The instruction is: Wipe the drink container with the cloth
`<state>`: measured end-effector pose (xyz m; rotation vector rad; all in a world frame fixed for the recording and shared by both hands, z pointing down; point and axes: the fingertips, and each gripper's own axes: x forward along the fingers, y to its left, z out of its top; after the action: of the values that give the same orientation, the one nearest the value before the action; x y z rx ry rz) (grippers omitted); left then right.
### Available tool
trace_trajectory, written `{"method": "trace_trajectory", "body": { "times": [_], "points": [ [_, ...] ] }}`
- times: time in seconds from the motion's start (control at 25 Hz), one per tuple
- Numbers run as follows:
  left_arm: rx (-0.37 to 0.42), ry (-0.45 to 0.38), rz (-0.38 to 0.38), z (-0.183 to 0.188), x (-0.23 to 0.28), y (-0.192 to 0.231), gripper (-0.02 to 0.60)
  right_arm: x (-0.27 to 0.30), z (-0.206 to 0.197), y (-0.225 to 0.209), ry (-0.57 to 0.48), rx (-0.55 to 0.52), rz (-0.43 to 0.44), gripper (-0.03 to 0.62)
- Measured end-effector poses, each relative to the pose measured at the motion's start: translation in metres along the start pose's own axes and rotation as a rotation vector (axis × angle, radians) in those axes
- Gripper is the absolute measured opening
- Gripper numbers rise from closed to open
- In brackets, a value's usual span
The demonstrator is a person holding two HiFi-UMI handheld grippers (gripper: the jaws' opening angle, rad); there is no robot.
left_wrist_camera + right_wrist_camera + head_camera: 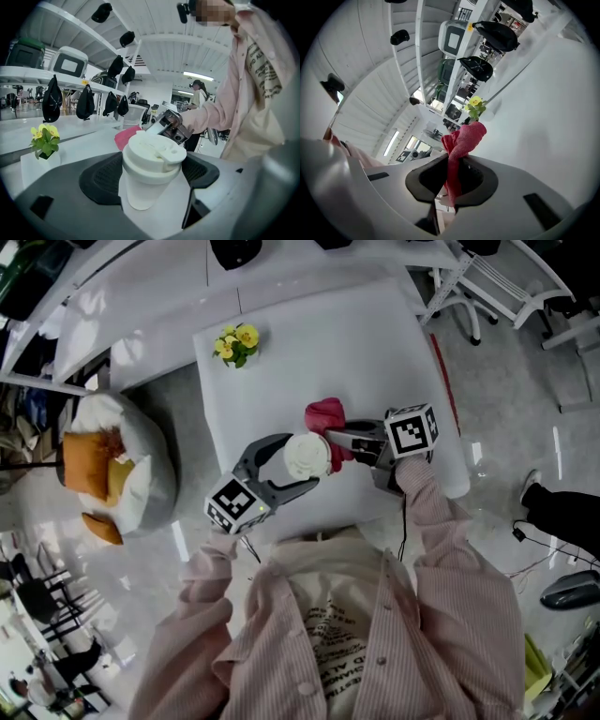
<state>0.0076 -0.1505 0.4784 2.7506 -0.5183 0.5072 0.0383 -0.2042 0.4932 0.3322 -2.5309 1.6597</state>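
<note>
A white lidded drink cup (306,456) is held above the white table (375,352), with my left gripper (302,463) shut round its body. In the left gripper view the cup (151,168) stands upright between the dark pads (101,178). My right gripper (339,442) is shut on a red cloth (327,420), which lies right beside the cup's lid on its right side. In the right gripper view the cloth (459,145) is pinched between the jaws and sticks out past them. The left gripper view shows the cloth (125,137) and right gripper (169,125) just behind the cup.
A small pot of yellow flowers (235,343) stands at the table's far left corner. An orange and white beanbag heap (112,470) sits on the floor to the left. White chair frames (487,287) stand at the far right. Shelves with hats (84,101) line the room.
</note>
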Motion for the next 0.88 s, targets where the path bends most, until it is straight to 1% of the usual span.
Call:
{"method": "trace_trajectory", "body": {
  "times": [0.2,0.36,0.64,0.88],
  "points": [
    [0.0,0.004,0.0,-0.002,0.001,0.001,0.383,0.004,0.0,-0.004,0.008,0.068,0.07,0.04],
    [-0.006,0.002,0.0,-0.001,0.0,0.002,0.382,0.007,0.003,-0.003,0.01,0.08,0.11,0.04],
    [-0.013,0.006,-0.004,-0.001,-0.001,-0.001,0.383,0.013,-0.002,-0.012,0.049,0.114,0.124,0.04],
    [-0.026,0.008,-0.005,-0.001,0.0,0.0,0.383,0.02,-0.005,-0.025,0.082,0.135,0.118,0.04]
  ]
}}
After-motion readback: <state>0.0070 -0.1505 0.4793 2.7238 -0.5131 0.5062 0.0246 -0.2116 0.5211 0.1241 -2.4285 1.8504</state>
